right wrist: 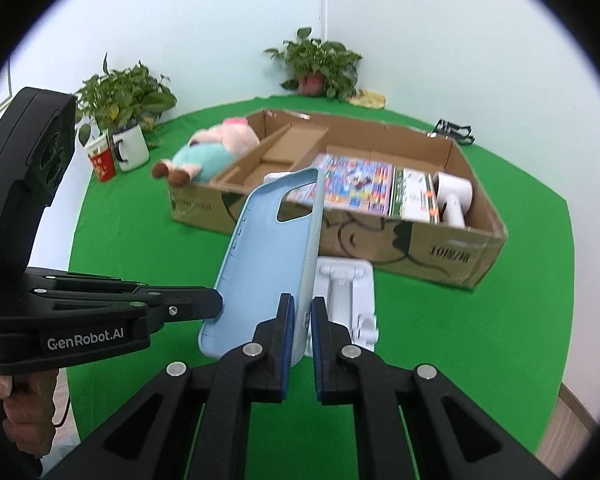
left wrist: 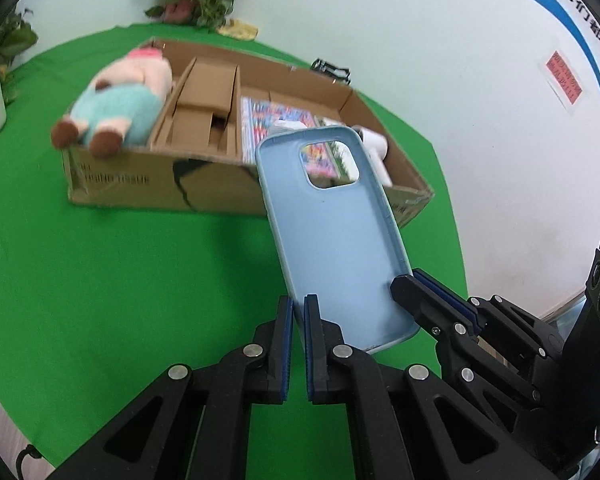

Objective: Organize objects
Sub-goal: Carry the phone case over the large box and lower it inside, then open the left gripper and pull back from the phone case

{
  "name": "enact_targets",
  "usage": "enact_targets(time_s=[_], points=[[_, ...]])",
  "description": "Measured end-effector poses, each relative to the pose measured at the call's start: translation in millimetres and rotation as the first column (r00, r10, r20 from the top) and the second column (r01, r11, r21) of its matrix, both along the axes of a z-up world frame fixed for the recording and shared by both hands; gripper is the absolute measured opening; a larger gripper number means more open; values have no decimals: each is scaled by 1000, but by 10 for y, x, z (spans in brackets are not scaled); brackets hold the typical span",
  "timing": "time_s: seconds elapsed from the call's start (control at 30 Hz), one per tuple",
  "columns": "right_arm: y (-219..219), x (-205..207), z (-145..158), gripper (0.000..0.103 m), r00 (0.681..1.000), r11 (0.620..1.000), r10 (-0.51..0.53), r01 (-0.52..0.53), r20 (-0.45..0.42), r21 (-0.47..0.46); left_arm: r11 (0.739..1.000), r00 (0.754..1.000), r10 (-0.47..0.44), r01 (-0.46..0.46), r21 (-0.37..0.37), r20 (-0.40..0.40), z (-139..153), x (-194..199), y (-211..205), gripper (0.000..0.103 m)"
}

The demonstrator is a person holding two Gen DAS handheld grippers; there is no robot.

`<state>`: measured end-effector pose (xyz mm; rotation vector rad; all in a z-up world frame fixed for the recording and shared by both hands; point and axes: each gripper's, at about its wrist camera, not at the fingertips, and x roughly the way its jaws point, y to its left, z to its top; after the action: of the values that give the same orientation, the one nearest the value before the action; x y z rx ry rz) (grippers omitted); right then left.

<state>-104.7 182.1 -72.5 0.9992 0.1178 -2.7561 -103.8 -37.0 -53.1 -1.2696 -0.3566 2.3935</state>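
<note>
A light blue phone case (left wrist: 332, 240) hangs in the air above the green cloth, its hollow inside facing me. My left gripper (left wrist: 299, 308) is shut on its lower left edge. My right gripper (left wrist: 410, 280) comes in from the right, clamped on the lower right edge. In the right wrist view the phone case (right wrist: 272, 256) stands tilted, with my right gripper (right wrist: 302, 312) shut on its near edge and the left gripper (right wrist: 218, 300) pinching the opposite side. Beyond it lies an open cardboard box (right wrist: 440, 252) with dividers.
The box holds a plush pig (right wrist: 212, 152), colourful books (right wrist: 356, 184) and a white device (right wrist: 454, 196). A white phone stand (right wrist: 348, 280) lies on the green cloth (right wrist: 480, 340) under the case. Potted plants (right wrist: 320, 64), a mug (right wrist: 132, 148) and a red cup (right wrist: 102, 164) line the walls.
</note>
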Motion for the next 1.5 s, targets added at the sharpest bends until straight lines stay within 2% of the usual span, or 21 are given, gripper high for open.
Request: enact_targets(time_s=[0.3,0.5,0.63,0.77,0.9,1.1,1.27,1.5], points=[[48,-314,282,7,996,999,-20,16,-86,-39,999,993,11,-17,-45,-120,442,-351,80,1],[22,-623,372,7,995,996,-27,19,-97,-84,997,986,24,-37,-75,-165,659,-589,8,1],[23,-854,362,7,997,992,-35,26,-71,-121,995,984,36,-51,-85,-172,702,-836,-11,1],[64,-1079,271,7,999,987,-43,38,-29,-158,993,987,31,-49,-110,-158,640,-1111,12,1],[106,-1269,144,7,998,986,-55,55,2,-157,991,991,17,-34,-132,-130,524,-1385,67,1],[173,-1561,-136,8,992,983,-61,78,108,-165,986,998,12,-22,-168,-58,181,-1723,160,1],[230,-1700,-326,7,980,983,-55,87,192,-165,981,1000,4,-8,-196,-17,-23,-1831,240,2],[217,-1725,-337,10,974,986,-15,52,226,-159,982,1000,25,-24,-187,-1,-44,-1792,224,3]])
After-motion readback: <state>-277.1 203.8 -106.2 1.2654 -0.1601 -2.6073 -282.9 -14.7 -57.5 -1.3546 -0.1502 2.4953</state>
